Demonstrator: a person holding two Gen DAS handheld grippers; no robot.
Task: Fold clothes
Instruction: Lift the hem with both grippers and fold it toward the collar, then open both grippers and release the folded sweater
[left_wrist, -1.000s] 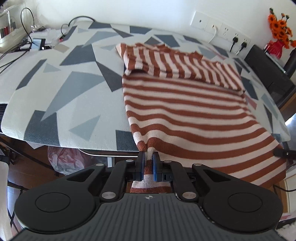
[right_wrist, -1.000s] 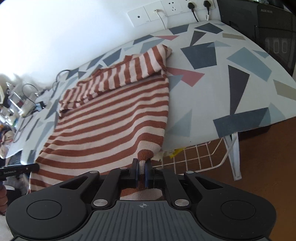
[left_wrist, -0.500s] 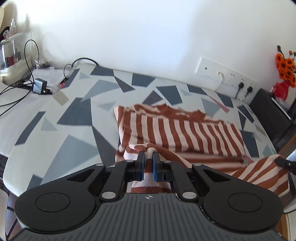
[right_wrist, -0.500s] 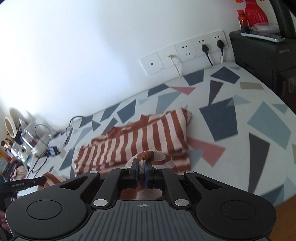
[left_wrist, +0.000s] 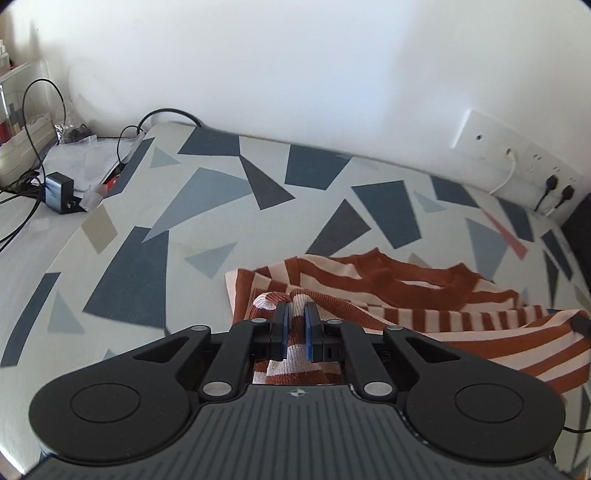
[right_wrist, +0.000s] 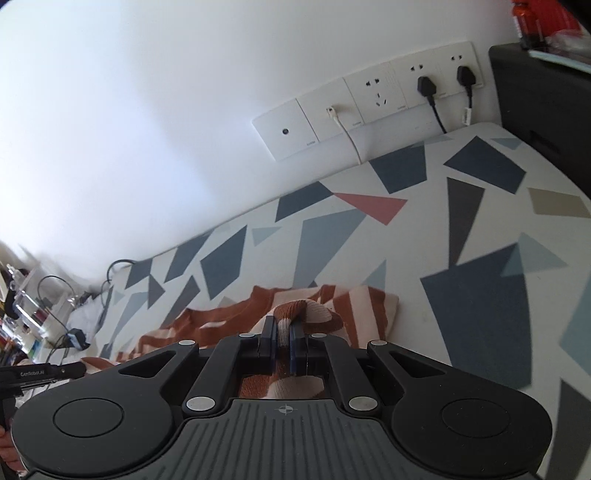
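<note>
Both grippers, left (left_wrist: 294, 316) and right (right_wrist: 282, 329), clamp sweater (left_wrist: 461, 321) hem corners, held just short of the collar (left_wrist: 417, 282); hem runs left-right, parallel to it.

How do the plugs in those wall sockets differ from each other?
In the right wrist view, the white plug is small and sits in the second plate from the left, with a pale cable. The two black plugs are bulkier, sit farther right, and have dark cables. All three cables run down behind the patterned table.
</note>
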